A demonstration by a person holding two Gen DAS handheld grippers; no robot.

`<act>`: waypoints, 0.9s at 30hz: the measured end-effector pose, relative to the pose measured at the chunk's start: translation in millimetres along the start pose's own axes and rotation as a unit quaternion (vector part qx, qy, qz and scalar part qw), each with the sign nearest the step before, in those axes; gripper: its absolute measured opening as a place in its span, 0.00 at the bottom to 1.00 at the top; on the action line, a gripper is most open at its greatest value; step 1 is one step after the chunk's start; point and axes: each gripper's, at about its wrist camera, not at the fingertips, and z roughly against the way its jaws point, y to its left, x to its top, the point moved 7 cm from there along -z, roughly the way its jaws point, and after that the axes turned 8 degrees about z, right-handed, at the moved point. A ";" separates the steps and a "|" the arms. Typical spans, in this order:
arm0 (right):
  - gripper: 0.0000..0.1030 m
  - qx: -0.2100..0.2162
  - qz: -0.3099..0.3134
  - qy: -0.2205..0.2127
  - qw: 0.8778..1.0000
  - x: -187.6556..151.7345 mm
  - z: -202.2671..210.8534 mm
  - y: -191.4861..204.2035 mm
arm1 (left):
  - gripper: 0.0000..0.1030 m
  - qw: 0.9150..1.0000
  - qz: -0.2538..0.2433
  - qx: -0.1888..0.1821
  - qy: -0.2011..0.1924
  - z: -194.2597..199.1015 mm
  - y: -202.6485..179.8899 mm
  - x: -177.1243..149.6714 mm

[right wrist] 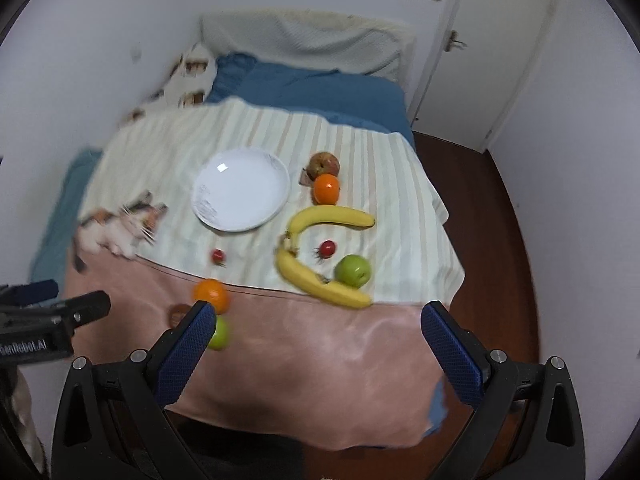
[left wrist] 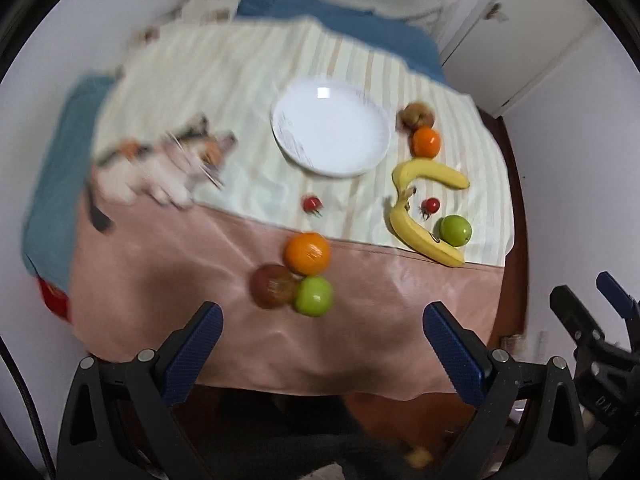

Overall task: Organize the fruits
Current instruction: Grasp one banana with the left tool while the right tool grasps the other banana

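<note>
Both my grippers hang above the near edge of the cloth-covered table, spread wide and empty: the left gripper [left wrist: 322, 322] over the near trio of fruit, the right gripper [right wrist: 316, 320] further toward 3 o'clock.

The white plate [left wrist: 372, 148] sits bare at the centre. Everything else lies around it. At its 3 o'clock, a reddish apple [left wrist: 416, 115] touches a small orange [left wrist: 426, 142]. At 5 o'clock, two bananas [left wrist: 420, 236] joined at the stem curve around a cherry tomato [left wrist: 431, 205], with a green apple [left wrist: 455, 230] against the lower one. A second cherry tomato [left wrist: 311, 204] lies at 6 o'clock. Nearest me, a large orange [left wrist: 307, 253], a dark red fruit [left wrist: 274, 285], probably an apple though blurred, and another green apple [left wrist: 314, 295] cluster together.

I judge the apples and oranges firm, round and prone to roll, so I would grip across their widest girth. The tomatoes are soft and want a light pinch. The bananas bruise, so mid-body is best.

A calico cat [left wrist: 168, 168] lies at the plate's 9 o'clock.
</note>
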 end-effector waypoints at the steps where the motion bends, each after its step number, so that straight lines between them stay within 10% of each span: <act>1: 1.00 0.002 0.018 0.010 1.000 6.4 -16.8 -5.2 | 0.98 0.999 0.026 -0.017 0.028 -21.3 -5.6 2.2; 8: 0.94 0.035 0.163 0.050 0.985 53.6 -128.1 -25.9 | 0.85 0.977 0.151 -0.069 0.136 -123.6 -51.1 4.8; 19: 0.61 0.107 0.367 0.115 0.917 104.1 -300.9 -23.0 | 0.85 0.922 0.294 -0.147 0.205 -237.1 -122.4 10.7; 23: 0.59 0.123 0.401 0.136 0.897 106.3 -343.4 -10.3 | 0.68 0.917 0.324 -0.132 0.194 -253.4 -125.7 12.0; 27: 0.56 0.147 0.416 0.157 0.883 101.2 -370.6 2.9 | 0.44 0.929 0.309 -0.093 0.182 -252.0 -121.4 6.8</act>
